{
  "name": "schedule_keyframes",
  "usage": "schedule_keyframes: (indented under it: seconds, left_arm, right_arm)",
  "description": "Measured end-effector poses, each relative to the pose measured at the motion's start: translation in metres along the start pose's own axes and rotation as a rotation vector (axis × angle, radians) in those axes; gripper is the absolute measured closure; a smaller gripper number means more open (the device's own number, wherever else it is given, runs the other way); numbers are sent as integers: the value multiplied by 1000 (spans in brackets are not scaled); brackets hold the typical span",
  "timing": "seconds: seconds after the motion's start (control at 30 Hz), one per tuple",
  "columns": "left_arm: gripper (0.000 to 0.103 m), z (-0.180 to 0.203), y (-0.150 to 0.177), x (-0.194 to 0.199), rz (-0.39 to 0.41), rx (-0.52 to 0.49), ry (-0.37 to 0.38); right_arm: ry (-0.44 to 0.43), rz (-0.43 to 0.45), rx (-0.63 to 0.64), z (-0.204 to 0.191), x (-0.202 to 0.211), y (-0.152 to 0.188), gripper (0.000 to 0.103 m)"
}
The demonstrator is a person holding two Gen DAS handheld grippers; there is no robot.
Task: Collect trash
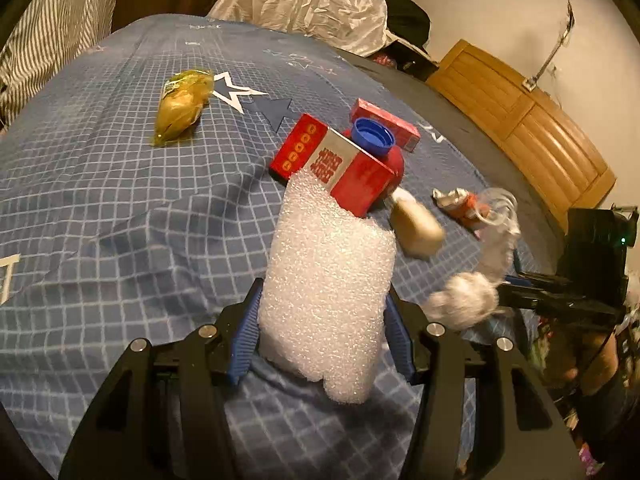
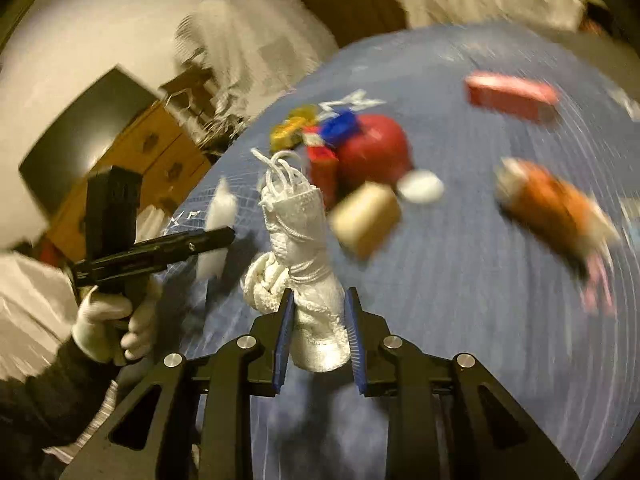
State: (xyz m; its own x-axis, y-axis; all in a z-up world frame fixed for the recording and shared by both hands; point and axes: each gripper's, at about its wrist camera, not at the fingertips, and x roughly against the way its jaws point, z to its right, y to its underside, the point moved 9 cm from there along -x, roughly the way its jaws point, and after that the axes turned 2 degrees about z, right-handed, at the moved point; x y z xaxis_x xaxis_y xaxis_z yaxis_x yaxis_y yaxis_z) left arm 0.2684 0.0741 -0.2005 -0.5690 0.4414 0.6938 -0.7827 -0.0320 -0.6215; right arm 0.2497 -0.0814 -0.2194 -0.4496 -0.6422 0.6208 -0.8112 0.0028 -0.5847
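Foam sheet [image 1: 328, 288] pinched between blue pads of left gripper [image 1: 322, 336], part-spread. Right gripper [image 2: 319, 336] narrowed, clamping white foam net sleeve [image 2: 308, 280] above blue bedspread [image 2: 480, 300].

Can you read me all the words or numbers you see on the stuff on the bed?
Red box: red characters on its silver panel, too blurred to read.
Same box, end flap: a column of small gold round marks, not legible.
Smaller red box: no readable text.
Blue bedsheet: white star and arrow shapes, and faint marks too small to read.
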Motion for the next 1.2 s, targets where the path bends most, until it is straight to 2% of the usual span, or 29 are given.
schedule_keyframes:
  seconds: [0.07,0.1,0.13,0.17,0.27,0.33,0.4,0.5,0.6,0.7,0.8,0.9,1.03,1.07,1.13,1.17,1.2]
  left_arm:
    - [50,1,5,4,-5,-24,-23]
    - [50,0,7,5,-6,-31,-33]
    - [49,1,8,4,-8,-29,-42]
    - [49,0,8,4,-8,-25,-44]
    - [48,1,11,4,-10,-16,-48]
    - [48,4,13,1,-17,-21,-50]
    - [47,7,14,-3,-22,-21,-51]
    - [45,8,18,-11,-47,-25,-43]
    - [41,10,19,-15,-61,-50,-46]
    - [40,11,17,-17,-76,-56,-35]
    - [36,14,15,-21,-95,-76,-32]
    - [33,17,12,-24,-112,-75,-40]
    - [33,22,6,-32,-117,-70,-59]
    - [33,23,5,-35,-124,-81,-77]
    - [34,25,5,-41,-136,-109,-113]
    - [38,27,4,-43,-138,-118,-124]
    - [48,28,3,-45,-139,-126,-136]
  right_arm:
    - [89,29,-21,20,14,5,73]
    - [213,72,-22,40,28,3,61]
    - [289,112,-22,53,39,1,50]
    - [343,163,-26,62,53,-4,49]
    - [380,244,25,57,75,-13,49]
    - [332,240,128,32,73,-13,49]
    - [240,191,242,1,60,-5,47]
    - [188,111,465,-41,33,11,38]
    - [227,34,680,-56,13,16,36]
    - [278,-46,817,-54,1,15,36]
    - [260,-122,910,-56,-13,11,36]
    - [237,-221,981,-47,-19,21,36]
    - [223,-300,1008,-39,-34,16,37]
    - [220,-315,1013,-38,-37,17,39]
    - [215,-373,1030,-38,-45,24,49]
    - [208,-384,1024,-39,-47,25,53]
    - [205,-390,1014,-40,-49,27,58]
